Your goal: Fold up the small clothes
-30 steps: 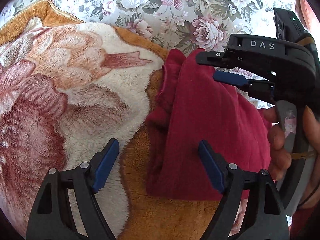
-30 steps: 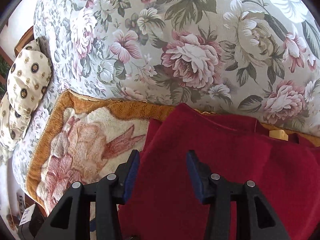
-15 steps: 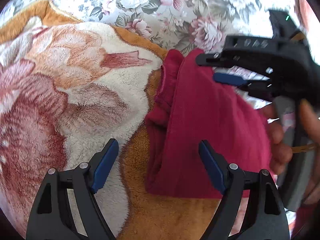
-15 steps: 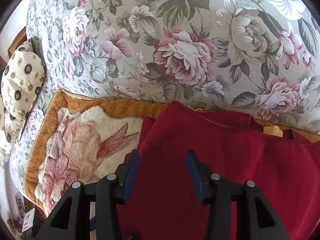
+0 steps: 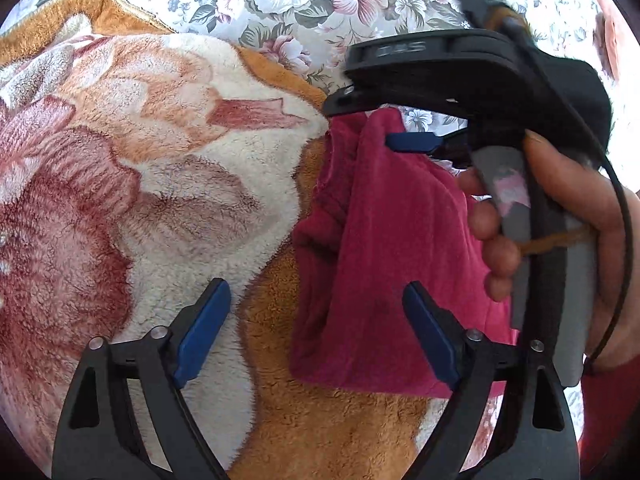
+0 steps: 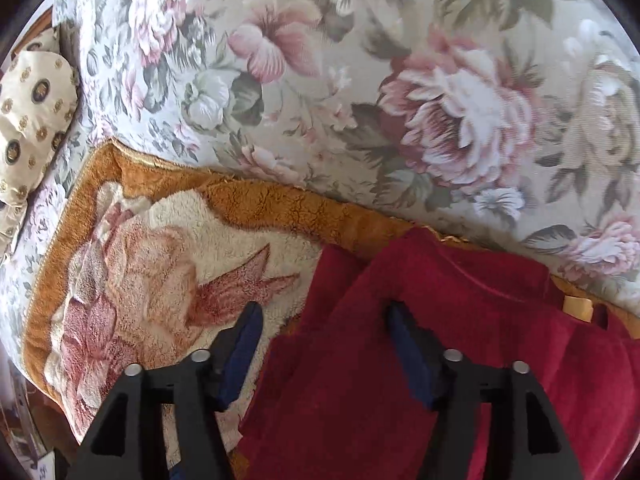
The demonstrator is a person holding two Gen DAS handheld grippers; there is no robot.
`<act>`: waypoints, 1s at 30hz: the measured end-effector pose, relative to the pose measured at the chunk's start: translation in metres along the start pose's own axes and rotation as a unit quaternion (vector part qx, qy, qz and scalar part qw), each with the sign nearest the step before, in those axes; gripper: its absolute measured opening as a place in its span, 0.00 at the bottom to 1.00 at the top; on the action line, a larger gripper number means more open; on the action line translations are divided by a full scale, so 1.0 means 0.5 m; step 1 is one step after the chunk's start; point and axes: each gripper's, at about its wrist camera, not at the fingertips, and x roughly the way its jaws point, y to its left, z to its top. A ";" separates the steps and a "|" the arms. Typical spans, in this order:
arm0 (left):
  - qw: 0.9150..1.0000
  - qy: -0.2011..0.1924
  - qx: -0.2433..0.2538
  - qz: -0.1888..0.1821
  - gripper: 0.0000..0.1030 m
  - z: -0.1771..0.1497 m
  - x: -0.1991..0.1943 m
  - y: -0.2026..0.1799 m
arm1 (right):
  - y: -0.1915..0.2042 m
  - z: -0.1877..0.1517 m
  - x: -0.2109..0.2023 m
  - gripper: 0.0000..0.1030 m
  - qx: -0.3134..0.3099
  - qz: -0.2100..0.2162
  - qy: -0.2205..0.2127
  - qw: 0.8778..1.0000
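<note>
Red garment [image 6: 440,360] cut off (lower right), right gripper [image 5: 412,120] blurred

Two close, downward wrist views, red garment [image 5: 392,248] shared.

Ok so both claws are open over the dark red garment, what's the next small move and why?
Probably lower the right claw and close it on the near left edge of the dark red fleece garment. Both claws are open and hold nothing; the left claw straddles the garment's other end on the plush orange floral blanket, and the cloth looks bunched, not folded flat.
</note>
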 end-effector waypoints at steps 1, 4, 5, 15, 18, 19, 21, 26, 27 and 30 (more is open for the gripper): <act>1.000 -0.002 0.000 -0.002 0.92 0.000 0.004 -0.002 | 0.002 0.003 0.009 0.63 -0.001 -0.009 0.007 1.000; 1.000 -0.009 -0.002 -0.002 0.95 -0.001 0.008 -0.005 | 0.010 0.011 0.026 0.64 -0.009 -0.025 0.010 1.000; 1.000 -0.009 -0.001 -0.002 0.95 -0.001 0.008 -0.006 | 0.014 0.013 0.033 0.64 -0.017 -0.033 0.017 0.999; 1.000 -0.006 0.009 -0.006 0.97 0.009 0.014 -0.003 | 0.038 0.029 0.064 0.73 -0.074 -0.065 0.056 0.994; 1.000 -0.005 0.017 -0.002 0.97 0.010 0.017 -0.007 | 0.038 0.023 0.061 0.68 -0.079 -0.072 0.045 0.993; 1.000 -0.004 0.019 -0.001 0.97 0.011 0.018 -0.008 | 0.044 0.015 0.062 0.63 -0.082 -0.077 0.039 0.993; 1.000 -0.005 0.020 0.001 0.97 0.016 0.025 -0.010 | 0.043 0.006 0.055 0.56 -0.094 -0.083 0.028 0.992; 0.999 -0.021 0.021 -0.021 0.85 0.018 0.030 -0.011 | 0.033 -0.022 0.013 0.33 -0.107 -0.062 -0.008 0.992; 0.999 -0.023 0.016 -0.035 0.58 0.021 0.033 -0.009 | 0.029 -0.026 0.000 0.28 -0.106 -0.052 -0.015 0.993; 0.995 0.017 -0.012 -0.095 0.29 0.027 0.059 0.000 | -0.007 -0.043 -0.067 0.22 -0.096 -0.010 -0.047 0.994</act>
